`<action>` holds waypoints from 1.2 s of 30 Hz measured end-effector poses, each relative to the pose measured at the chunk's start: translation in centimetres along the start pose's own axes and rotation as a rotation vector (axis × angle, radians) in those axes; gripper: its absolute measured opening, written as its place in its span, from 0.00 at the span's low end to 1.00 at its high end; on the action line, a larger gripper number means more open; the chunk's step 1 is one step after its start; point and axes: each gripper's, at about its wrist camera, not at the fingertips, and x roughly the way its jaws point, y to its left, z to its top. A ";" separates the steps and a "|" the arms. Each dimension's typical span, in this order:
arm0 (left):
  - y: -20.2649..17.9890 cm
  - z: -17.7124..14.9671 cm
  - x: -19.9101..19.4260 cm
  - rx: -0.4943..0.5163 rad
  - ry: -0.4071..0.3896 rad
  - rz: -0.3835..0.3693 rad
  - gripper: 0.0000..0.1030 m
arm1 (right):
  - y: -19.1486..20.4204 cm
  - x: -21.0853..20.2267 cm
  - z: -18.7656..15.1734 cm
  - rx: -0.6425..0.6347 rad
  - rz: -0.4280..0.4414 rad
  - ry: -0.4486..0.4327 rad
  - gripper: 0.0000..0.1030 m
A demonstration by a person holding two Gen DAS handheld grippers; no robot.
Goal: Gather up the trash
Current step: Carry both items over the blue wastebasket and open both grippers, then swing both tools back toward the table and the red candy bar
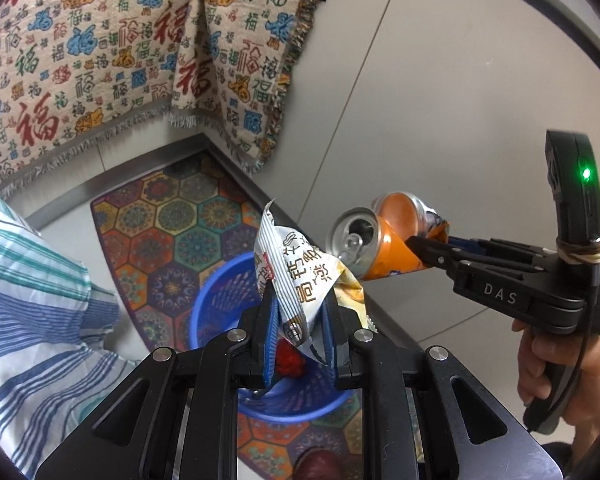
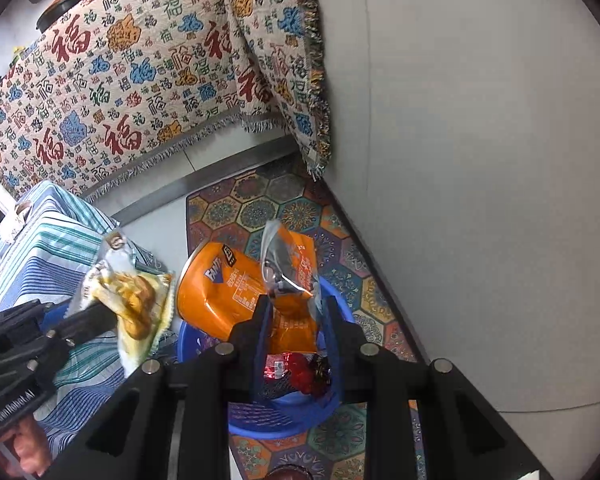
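Observation:
My left gripper [image 1: 300,312] is shut on a crumpled striped snack wrapper [image 1: 300,276], held above a blue perforated trash basket [image 1: 216,292]. My right gripper [image 2: 296,312] is shut on a crushed orange soda can [image 2: 216,292], also above the basket [image 2: 284,420]. In the left wrist view the can [image 1: 384,240] hangs from the right gripper [image 1: 418,248] just right of the wrapper. In the right wrist view the wrapper [image 2: 132,304] shows yellow in the left gripper [image 2: 108,312]. Red trash [image 2: 300,372] lies inside the basket.
The basket stands on a colourful hexagon-patterned mat [image 1: 172,232] by a grey wall [image 1: 460,80]. A patterned cloth [image 1: 120,60] hangs over furniture behind. A blue-striped cloth [image 1: 32,300] covers a surface on the left.

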 end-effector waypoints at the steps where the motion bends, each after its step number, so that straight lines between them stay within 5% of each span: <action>1: 0.0 -0.1 0.5 0.007 0.003 0.008 0.19 | 0.1 0.3 0.1 -0.002 0.004 0.005 0.27; 2: -0.1 -0.2 0.9 0.012 0.006 0.010 0.20 | 0.2 0.6 0.1 -0.001 0.005 0.007 0.32; 3: 0.0 -0.2 1.4 0.010 0.010 0.005 0.23 | 0.3 0.8 0.2 0.003 0.018 0.007 0.52; 5: 0.2 -0.3 2.5 0.002 0.024 -0.014 0.37 | 0.2 1.0 0.3 0.016 0.025 -0.006 0.67; 12: 0.8 0.1 0.9 -0.022 -0.018 -0.034 0.50 | 1.2 -1.6 1.3 -0.011 -0.012 -0.101 0.67; 19: 2.7 -1.4 -9.1 -0.045 -0.118 -0.010 0.75 | 4.8 -6.6 2.3 -0.093 -0.027 -0.263 0.67; 29: 11.8 -11.6 -21.2 -0.105 -0.041 0.274 0.85 | 18.3 -9.6 0.3 -0.355 0.069 -0.313 0.67; 36: 20.4 -17.8 -26.3 -0.240 -0.040 0.432 0.84 | 30.9 -9.7 -4.8 -0.561 0.261 -0.237 0.67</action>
